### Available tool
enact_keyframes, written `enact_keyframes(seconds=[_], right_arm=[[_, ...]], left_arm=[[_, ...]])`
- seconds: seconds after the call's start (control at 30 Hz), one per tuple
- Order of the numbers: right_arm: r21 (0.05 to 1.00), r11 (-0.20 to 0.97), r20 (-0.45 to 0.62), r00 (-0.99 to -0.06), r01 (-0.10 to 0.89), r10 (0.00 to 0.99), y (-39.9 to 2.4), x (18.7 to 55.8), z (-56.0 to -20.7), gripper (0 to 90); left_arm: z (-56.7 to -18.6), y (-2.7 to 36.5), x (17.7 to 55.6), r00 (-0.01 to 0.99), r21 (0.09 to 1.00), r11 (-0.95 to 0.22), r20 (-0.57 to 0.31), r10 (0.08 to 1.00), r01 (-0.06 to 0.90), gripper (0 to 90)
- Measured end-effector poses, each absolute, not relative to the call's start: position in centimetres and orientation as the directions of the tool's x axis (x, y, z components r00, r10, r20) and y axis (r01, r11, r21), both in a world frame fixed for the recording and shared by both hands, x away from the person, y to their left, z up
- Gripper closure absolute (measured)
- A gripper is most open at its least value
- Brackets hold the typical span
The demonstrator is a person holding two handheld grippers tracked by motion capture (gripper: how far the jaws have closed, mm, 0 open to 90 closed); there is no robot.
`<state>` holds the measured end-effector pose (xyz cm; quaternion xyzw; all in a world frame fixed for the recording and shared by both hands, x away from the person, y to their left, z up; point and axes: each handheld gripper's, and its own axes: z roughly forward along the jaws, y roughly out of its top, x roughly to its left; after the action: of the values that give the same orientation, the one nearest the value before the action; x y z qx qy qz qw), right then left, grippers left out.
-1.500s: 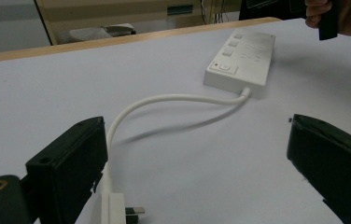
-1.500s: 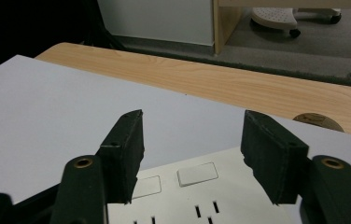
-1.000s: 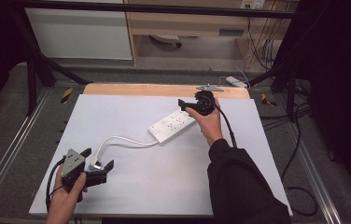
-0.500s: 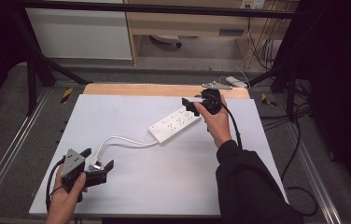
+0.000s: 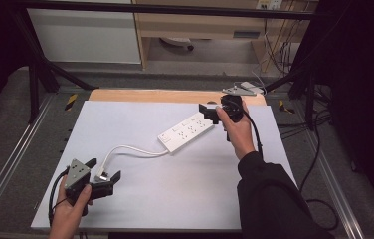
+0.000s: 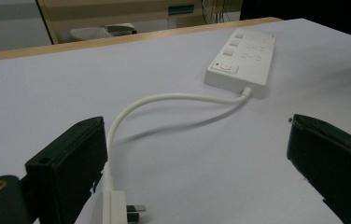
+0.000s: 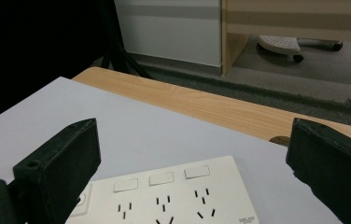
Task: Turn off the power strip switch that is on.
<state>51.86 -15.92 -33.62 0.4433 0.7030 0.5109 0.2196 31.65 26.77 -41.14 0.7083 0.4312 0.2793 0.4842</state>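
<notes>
So I'm sitting at the table (image 5: 140,124) with a gripper in each hand, and the white power strip (image 5: 186,132) is lying flat on the light sheet toward the far right, angled so one end is pointing at the wooden strip (image 5: 155,95) along the back edge. I'm holding my right gripper (image 5: 210,113) up by that far end of the strip with its jaws spread wide and nothing between them; in the right gripper view I'm looking down past both black jaws at the power strip's face (image 7: 173,198), with three little shutter windows in a row and the socket slots below them. My left gripper (image 5: 104,175) is hanging out at the near left part of the table, jaws also wide apart and gripping nothing. The strip's white cable (image 5: 125,149) is curving from the switch end of the strip back toward me, and its plug (image 6: 117,207) is lying on the sheet just inside my left jaw in the left gripper view, metal prongs pointing across the gap. I can't tell if the jaw is actually touching the cable or just sitting right beside it. In that same view the power strip (image 6: 243,58) is sitting further off with its switch facing me. Behind the table an office chair base (image 7: 295,44) is showing on the floor.
</notes>
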Motion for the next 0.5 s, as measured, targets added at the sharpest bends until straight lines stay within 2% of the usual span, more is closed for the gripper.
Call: enact_keyframes(seconds=[0.5], right_arm=[[0.923, 0.072, 0.153, -0.531, 0.378, 0.834, -18.0, 49.4, -32.8, 4.5]], left_arm=[[-41.2, 26.8, 31.6, 0.470, 0.926, -0.160, -0.021, 0.883, 0.342, 4.9]])
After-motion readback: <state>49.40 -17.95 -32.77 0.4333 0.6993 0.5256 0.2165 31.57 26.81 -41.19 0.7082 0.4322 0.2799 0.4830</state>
